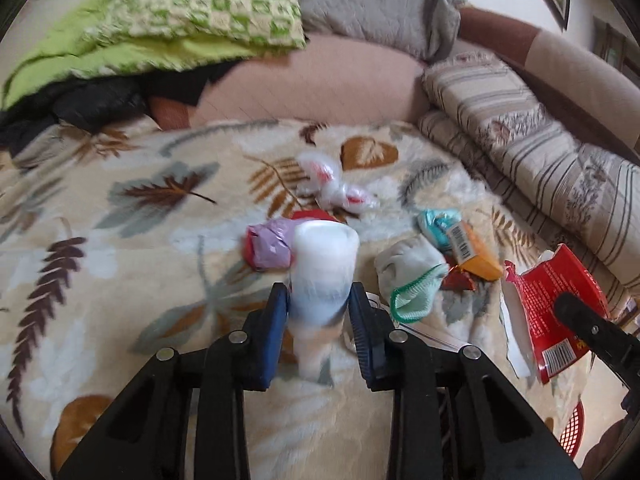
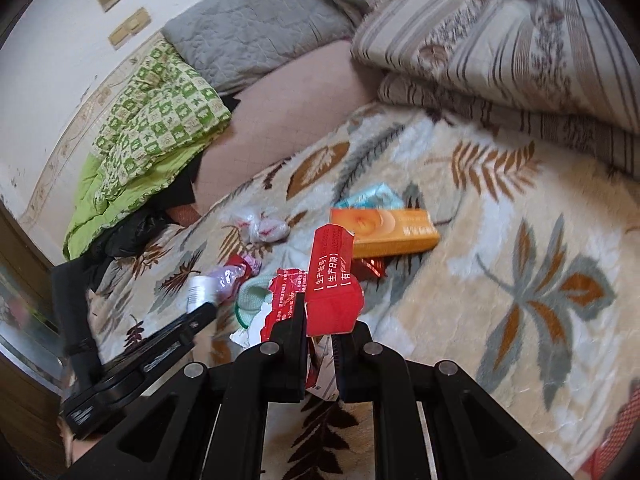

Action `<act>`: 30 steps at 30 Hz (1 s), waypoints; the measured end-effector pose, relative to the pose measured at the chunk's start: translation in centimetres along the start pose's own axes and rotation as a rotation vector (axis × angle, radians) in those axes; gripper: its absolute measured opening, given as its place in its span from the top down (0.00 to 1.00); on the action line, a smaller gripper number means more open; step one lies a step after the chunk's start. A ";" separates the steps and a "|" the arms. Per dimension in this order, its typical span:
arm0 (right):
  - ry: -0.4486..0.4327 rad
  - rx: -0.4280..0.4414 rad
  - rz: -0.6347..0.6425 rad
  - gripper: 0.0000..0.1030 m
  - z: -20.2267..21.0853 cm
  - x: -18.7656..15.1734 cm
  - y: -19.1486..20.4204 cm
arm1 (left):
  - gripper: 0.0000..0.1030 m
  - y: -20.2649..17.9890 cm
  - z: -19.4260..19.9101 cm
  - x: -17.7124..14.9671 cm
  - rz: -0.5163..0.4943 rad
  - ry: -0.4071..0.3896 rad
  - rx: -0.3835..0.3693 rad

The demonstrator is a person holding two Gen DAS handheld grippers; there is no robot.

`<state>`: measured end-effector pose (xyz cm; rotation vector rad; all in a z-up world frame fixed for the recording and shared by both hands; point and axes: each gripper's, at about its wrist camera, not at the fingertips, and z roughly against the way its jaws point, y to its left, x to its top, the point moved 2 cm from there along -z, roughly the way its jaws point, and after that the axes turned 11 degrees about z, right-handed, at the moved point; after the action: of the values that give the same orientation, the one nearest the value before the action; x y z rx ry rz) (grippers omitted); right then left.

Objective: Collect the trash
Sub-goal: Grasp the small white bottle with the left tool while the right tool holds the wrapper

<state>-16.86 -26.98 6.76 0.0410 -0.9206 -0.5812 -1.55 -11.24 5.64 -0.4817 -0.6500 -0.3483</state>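
Leaf-patterned fleece blanket (image 1: 120,240) strewn with wrappers. Left gripper (image 1: 319,300), blue pads clamped on a white, translucent plastic bottle (image 1: 324,264), held upright above the blanket. Right gripper (image 2: 318,332) clenched on a torn red carton (image 2: 330,288) printed with white characters; orange box (image 2: 394,232) lies beyond.

We note the bottle (image 1: 323,276) between the left claw (image 1: 320,312) fingers, above the blanket (image 1: 140,280). Beyond it: wrapper (image 1: 269,249) left, sock (image 1: 412,280) right, box (image 1: 474,250) farther right. Torn carton (image 2: 332,284) sits in the right claw (image 2: 320,344).
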 end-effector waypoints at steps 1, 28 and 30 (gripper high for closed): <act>-0.013 -0.007 0.015 0.89 0.5 0.0 0.3 | 0.71 0.2 0.7 0.0 0.010 -0.012 -0.002; -0.022 -0.046 0.184 0.89 1.1 -0.8 1.3 | 0.71 -0.8 0.8 -1.8 -0.078 -0.042 0.060; -0.019 -0.042 0.188 0.89 0.9 -0.8 1.3 | 0.71 -1.0 0.7 -1.9 -0.091 -0.047 0.067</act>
<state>-17.31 -25.31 7.09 -0.0881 -0.9190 -0.4265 -3.78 -11.40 5.24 -0.3984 -0.7279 -0.4009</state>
